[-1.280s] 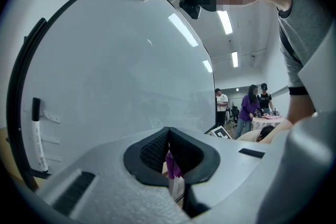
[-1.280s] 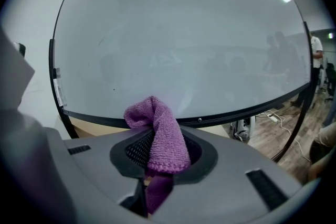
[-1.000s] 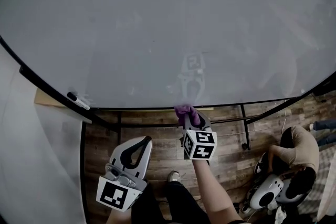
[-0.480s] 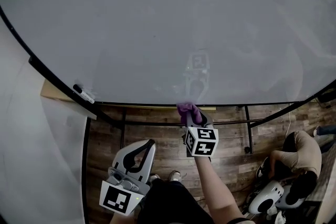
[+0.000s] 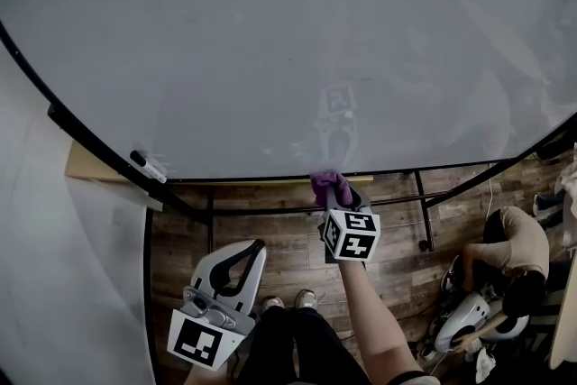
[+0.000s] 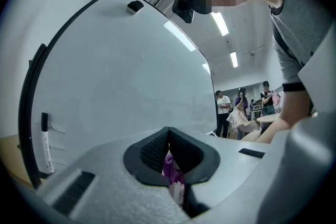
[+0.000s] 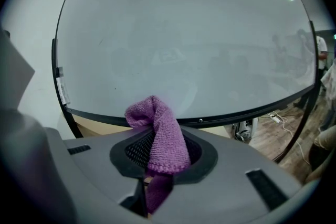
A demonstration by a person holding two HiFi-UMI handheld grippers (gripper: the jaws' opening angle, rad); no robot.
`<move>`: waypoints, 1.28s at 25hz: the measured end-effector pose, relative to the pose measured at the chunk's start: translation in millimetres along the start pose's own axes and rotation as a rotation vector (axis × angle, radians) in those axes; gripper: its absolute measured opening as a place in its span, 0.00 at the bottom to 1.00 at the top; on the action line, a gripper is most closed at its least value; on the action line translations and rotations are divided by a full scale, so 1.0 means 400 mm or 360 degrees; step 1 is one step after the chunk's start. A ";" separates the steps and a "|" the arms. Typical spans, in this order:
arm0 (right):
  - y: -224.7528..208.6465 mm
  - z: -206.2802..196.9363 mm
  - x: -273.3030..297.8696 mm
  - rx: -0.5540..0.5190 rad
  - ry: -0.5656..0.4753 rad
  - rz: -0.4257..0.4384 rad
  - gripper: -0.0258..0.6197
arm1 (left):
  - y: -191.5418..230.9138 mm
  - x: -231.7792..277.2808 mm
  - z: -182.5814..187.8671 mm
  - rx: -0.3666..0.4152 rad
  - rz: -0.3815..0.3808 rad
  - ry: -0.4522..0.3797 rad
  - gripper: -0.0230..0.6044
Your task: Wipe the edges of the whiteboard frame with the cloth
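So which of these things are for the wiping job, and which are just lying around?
For the job:
- cloth, pinched in the right gripper
- whiteboard
- its black frame

Just about:
- marker near the board's lower corner
- left gripper, shut with nothing in it
- person sitting on the floor

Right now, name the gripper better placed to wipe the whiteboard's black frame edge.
Right. The right gripper is shut on the purple knitted cloth at the black bottom frame edge; the left gripper hangs lower, without cloth.
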State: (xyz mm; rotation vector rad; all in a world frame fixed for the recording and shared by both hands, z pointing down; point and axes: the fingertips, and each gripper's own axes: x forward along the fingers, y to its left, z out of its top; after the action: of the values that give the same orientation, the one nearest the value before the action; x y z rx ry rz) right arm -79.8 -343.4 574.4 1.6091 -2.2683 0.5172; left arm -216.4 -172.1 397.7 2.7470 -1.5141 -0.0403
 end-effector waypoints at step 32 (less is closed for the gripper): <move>-0.231 0.000 -0.036 0.0013 0.0011 0.0080 0.16 | -0.147 0.156 0.013 -0.0005 0.0099 -0.0015 0.06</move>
State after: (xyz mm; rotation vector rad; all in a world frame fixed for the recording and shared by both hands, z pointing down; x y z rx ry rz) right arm 12.1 -359.4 578.4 1.5553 -2.3094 0.5441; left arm -133.6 -193.5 390.1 2.6995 -1.5988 -0.0550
